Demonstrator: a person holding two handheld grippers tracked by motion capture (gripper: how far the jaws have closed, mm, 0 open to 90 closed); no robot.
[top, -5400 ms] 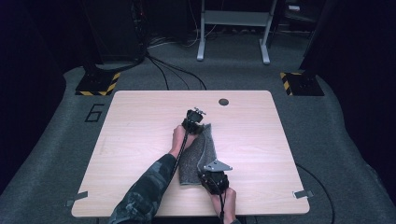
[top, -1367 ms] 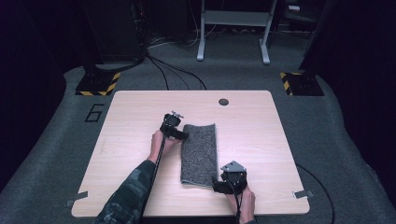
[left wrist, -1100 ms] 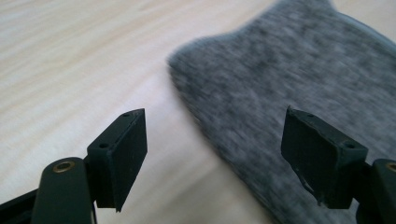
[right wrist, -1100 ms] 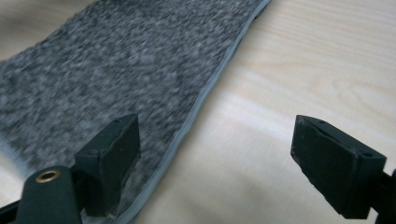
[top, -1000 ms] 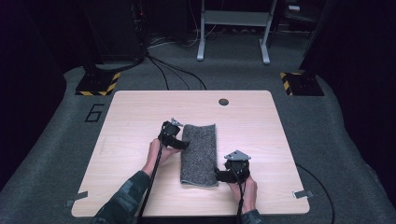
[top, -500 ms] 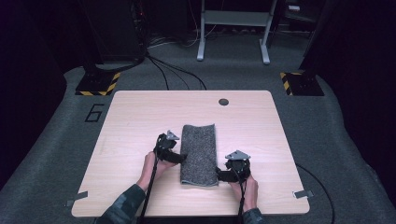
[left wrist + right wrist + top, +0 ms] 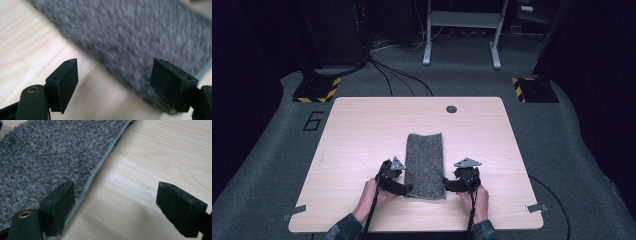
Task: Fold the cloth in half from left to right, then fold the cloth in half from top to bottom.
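Observation:
A folded grey fleecy towel [image 7: 424,162] lies lengthwise in the middle of the wooden table [image 7: 362,130]. At the towel's near left corner my left gripper [image 7: 406,188] stands open, held low by a hand. In the left gripper view [image 7: 117,82] its right jaw sits over the towel [image 7: 125,37] edge and its left jaw over bare wood. On the near right edge my right gripper [image 7: 446,185] is open too. In the right gripper view [image 7: 122,205] the left jaw rests at the towel [image 7: 50,157] hem, and nothing is pinched.
A small black round plug [image 7: 451,109] sits in the table near its far edge. Metal clips [image 7: 536,207] stick out at the table's front corners. Bare wood lies to the left and right of the towel. Dark carpet surrounds the table.
My left gripper has slid along the towel's left edge from its far end toward the person, down to the near left corner. The right gripper and the towel stayed put.

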